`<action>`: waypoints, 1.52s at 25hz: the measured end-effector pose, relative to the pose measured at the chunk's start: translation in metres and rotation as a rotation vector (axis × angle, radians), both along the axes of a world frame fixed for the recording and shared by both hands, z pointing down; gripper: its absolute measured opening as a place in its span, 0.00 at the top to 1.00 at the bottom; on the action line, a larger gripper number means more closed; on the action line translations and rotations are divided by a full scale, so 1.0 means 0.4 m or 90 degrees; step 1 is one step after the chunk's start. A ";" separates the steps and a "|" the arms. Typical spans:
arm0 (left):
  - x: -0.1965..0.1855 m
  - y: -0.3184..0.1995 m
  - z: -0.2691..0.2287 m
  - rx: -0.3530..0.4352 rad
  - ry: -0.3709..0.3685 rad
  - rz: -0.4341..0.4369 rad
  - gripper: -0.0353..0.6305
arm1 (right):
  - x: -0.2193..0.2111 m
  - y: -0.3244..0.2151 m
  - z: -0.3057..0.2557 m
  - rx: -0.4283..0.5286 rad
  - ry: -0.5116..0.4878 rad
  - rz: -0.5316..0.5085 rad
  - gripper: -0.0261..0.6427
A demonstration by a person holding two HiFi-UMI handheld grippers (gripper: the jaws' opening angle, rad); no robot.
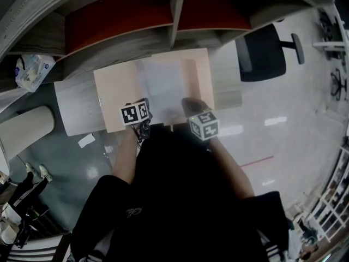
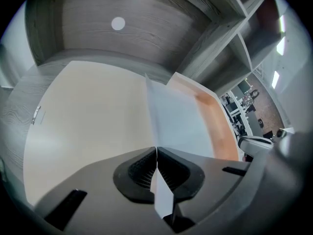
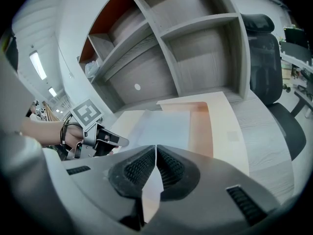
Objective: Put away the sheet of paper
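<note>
Left gripper (image 2: 156, 151): jaws pinched together on the near edge of the sheet of paper (image 2: 178, 121), which runs forward and to the right from the pads. Right gripper (image 3: 155, 148): also clamped on that near edge, with the sheet spreading ahead of it and the left gripper just off to its left. Beneath and ahead of both lies what looks like an open peach folder (image 1: 114, 91) on the desk (image 1: 71, 113), with shelf compartments (image 1: 174, 15) beyond. The sheet appears mostly flat, and its left margin stands up slightly ahead of the left jaws. Risks, as judged: two grips share one edge, so hands drifting apart could tear the paper, and hands closing in would buckle or crease it. Each bite is shallow, so a quick lift may pull the edge free on one side and leave the sheet swinging from the other. An uneven rise would twist it. The far edge, dragging across the folder, could catch on the darker strip to the right and fold under. Whether it goes into the folder or a shelf is not clear.
</note>
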State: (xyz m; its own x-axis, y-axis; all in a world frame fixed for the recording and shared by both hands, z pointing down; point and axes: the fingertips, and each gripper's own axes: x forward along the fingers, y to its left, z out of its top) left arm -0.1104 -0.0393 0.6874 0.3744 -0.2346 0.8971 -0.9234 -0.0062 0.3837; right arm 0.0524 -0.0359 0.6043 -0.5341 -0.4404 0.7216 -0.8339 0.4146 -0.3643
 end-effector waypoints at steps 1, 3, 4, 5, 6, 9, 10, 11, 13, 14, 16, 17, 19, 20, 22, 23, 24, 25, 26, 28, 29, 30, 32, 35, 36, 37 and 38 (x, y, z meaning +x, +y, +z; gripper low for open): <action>0.006 -0.001 0.000 0.001 -0.001 0.007 0.87 | 0.002 -0.001 0.001 -0.001 0.000 0.001 0.92; 0.018 -0.002 -0.001 0.001 0.000 0.016 0.87 | 0.006 -0.003 0.000 0.000 -0.001 0.004 0.92; 0.023 -0.002 -0.002 0.000 0.001 0.019 0.87 | 0.008 -0.004 -0.001 0.000 -0.001 0.006 0.92; 0.028 -0.002 -0.002 -0.001 0.001 0.024 0.87 | 0.009 -0.005 -0.002 0.001 -0.002 0.007 0.92; 0.033 -0.002 -0.002 -0.002 0.000 0.028 0.87 | 0.011 -0.006 -0.002 0.001 -0.002 0.008 0.92; 0.044 -0.004 0.000 -0.004 -0.002 0.040 0.87 | 0.021 -0.008 0.000 0.000 -0.002 0.014 0.92; 0.047 -0.004 0.000 -0.004 -0.002 0.043 0.87 | 0.024 -0.007 0.000 -0.001 -0.002 0.016 0.92; 0.050 -0.004 0.000 -0.003 -0.002 0.047 0.87 | 0.026 -0.006 0.001 -0.002 -0.002 0.019 0.92; 0.056 -0.003 0.000 -0.003 -0.003 0.053 0.87 | 0.031 -0.003 0.002 -0.002 -0.003 0.023 0.92; 0.059 -0.002 0.000 -0.003 -0.003 0.055 0.87 | 0.033 -0.002 0.002 -0.003 -0.004 0.024 0.92; 0.067 -0.001 0.001 -0.004 -0.003 0.061 0.87 | 0.036 0.000 0.002 -0.003 -0.006 0.028 0.92; 0.071 -0.001 0.002 -0.004 -0.003 0.064 0.87 | 0.039 0.001 0.001 -0.003 -0.006 0.030 0.92; 0.079 -0.002 0.001 -0.004 -0.005 0.073 0.87 | 0.043 0.003 0.001 -0.003 -0.006 0.034 0.92; 0.083 -0.004 0.001 -0.002 -0.006 0.078 0.87 | 0.046 0.004 0.001 -0.004 -0.006 0.036 0.92; 0.092 -0.006 0.002 -0.001 -0.007 0.087 0.87 | 0.053 0.006 0.002 -0.004 -0.006 0.040 0.92; 0.097 -0.007 0.002 -0.002 -0.007 0.090 0.87 | 0.058 0.007 0.001 -0.005 -0.006 0.043 0.92; 0.103 -0.008 0.001 -0.002 -0.008 0.094 0.87 | 0.063 0.007 0.001 -0.005 -0.005 0.045 0.92; 0.108 -0.010 0.001 -0.001 -0.009 0.098 0.87 | 0.068 0.008 0.002 -0.005 -0.004 0.047 0.92; 0.113 -0.011 0.001 -0.001 -0.010 0.102 0.87 | 0.074 0.010 0.005 -0.005 -0.003 0.048 0.92; 0.122 -0.014 0.000 0.000 -0.011 0.108 0.87 | 0.083 0.010 0.010 -0.002 -0.002 0.050 0.92; 0.126 -0.016 0.000 0.000 -0.010 0.110 0.87 | 0.085 0.008 0.011 0.002 -0.004 0.052 0.92; 0.129 -0.018 0.000 0.000 -0.010 0.112 0.87 | 0.087 0.006 0.010 0.004 -0.005 0.054 0.92; 0.137 -0.020 0.000 0.000 -0.010 0.117 0.87 | 0.089 0.006 0.009 0.002 -0.006 0.056 0.92; 0.148 -0.020 0.002 -0.001 -0.008 0.123 0.87 | 0.093 0.008 0.007 -0.002 -0.003 0.054 0.92; 0.152 -0.020 0.002 -0.002 -0.007 0.124 0.87 | 0.094 0.009 0.007 -0.004 -0.002 0.051 0.92; 0.156 -0.020 0.002 -0.002 -0.006 0.125 0.87 | 0.095 0.008 0.006 -0.004 -0.002 0.050 0.92; 0.159 -0.021 0.002 -0.003 -0.006 0.126 0.87 | 0.095 0.007 0.005 -0.003 -0.002 0.049 0.92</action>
State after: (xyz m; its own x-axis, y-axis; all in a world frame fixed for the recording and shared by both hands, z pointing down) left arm -0.0468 -0.0475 0.6882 0.4046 -0.1538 0.9015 -0.9079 -0.1857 0.3759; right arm 0.0906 -0.0331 0.6063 -0.5014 -0.4762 0.7223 -0.8619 0.3478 -0.3690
